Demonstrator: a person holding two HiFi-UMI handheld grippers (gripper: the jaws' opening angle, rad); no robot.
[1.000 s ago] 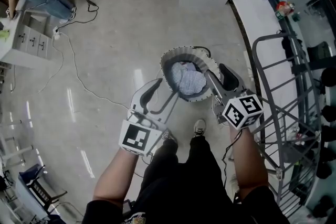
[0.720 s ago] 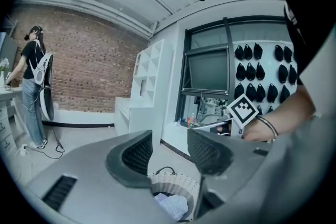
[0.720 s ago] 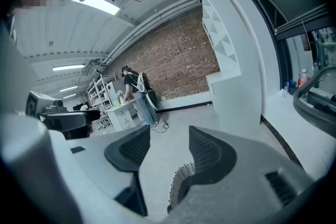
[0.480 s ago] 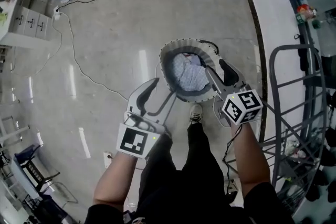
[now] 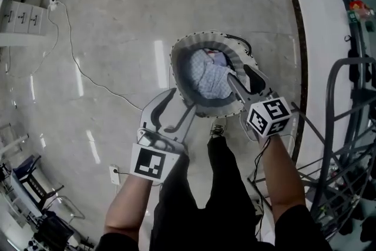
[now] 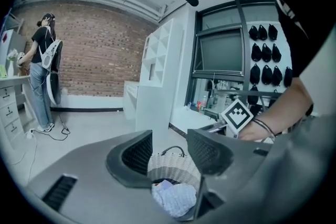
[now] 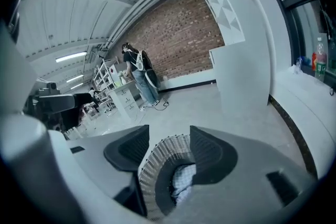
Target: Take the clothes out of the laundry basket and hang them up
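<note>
A round white woven laundry basket [image 5: 176, 62] stands on the floor ahead of my feet, with pale blue-and-white checked clothes [image 5: 210, 78] bunched inside. My left gripper [image 5: 181, 101] is open and empty, its tips just short of the near rim. My right gripper [image 5: 241, 76] is open too, its jaws over the right rim and just opened slightly wider, with nothing between them. The left gripper view frames the basket [image 6: 170, 165] and the clothes [image 6: 173, 198] between the left gripper [image 6: 170, 152] jaws. The right gripper view shows the basket [image 7: 155, 170] and clothes [image 7: 182, 178] beyond the right gripper [image 7: 168, 149].
A grey metal clothes rack [image 5: 346, 144] stands at my right. A white cable [image 5: 76, 62] snakes over the floor at the left, ending at a socket [image 5: 114, 173]. White drawers [image 5: 17, 14] sit far left, where a person [image 6: 42, 71] stands. My shoe [image 5: 216, 129] is by the basket.
Both grippers have sunk toward the basket, which now looks larger and nearer. The right gripper's jaws have come over the right rim. The clothes lie as before.
</note>
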